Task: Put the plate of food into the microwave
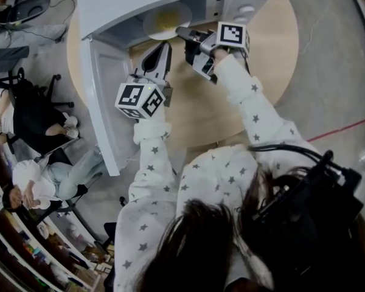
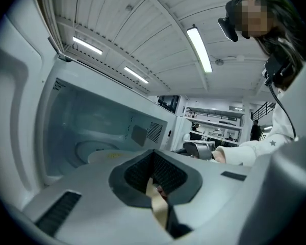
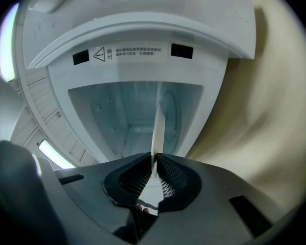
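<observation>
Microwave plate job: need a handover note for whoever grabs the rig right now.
Right gripper: shut on the rim of the plate.
Left gripper: jaws together, empty, by the microwave's mouth.
Things: the microwave stands on the round table with its door swung open. The plate, with yellow food on it, is inside the opening. I cannot tell if it rests on the floor of the oven yet.
Done: door open, plate in the opening.
Left: set the plate down, let go, pull the right gripper out, probably shut the door.
</observation>
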{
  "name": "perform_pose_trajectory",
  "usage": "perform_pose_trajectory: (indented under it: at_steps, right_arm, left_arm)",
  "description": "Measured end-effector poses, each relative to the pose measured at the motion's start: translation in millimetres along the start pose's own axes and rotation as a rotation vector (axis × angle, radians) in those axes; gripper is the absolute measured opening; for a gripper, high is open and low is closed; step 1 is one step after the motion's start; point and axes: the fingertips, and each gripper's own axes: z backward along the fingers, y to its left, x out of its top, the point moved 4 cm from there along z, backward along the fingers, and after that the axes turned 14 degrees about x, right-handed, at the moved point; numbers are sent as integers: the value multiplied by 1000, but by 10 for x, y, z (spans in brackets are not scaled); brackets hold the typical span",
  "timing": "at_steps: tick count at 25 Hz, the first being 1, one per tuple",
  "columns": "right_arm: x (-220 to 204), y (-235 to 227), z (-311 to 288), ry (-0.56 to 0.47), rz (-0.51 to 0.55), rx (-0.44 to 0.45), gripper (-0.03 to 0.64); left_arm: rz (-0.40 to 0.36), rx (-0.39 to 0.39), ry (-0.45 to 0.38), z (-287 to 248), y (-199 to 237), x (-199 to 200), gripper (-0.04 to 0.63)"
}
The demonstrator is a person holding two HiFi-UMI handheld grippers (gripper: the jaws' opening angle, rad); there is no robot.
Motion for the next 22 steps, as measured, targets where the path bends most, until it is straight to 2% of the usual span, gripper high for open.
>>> perform_pose_trajectory:
  at_steps: [4, 8, 22]
  right_arm:
    - [40, -36, -87, 1, -11, 5, 23]
    - [54, -84, -157, 0, -36, -27, 23]
    - [158, -168, -369, -7, 1, -44, 23]
  left_arm:
    - [-9, 2, 11, -111, 47, 18, 2]
    - [1, 12, 21, -177, 144, -10, 2]
    - [14, -1, 41, -272, 264, -65, 2]
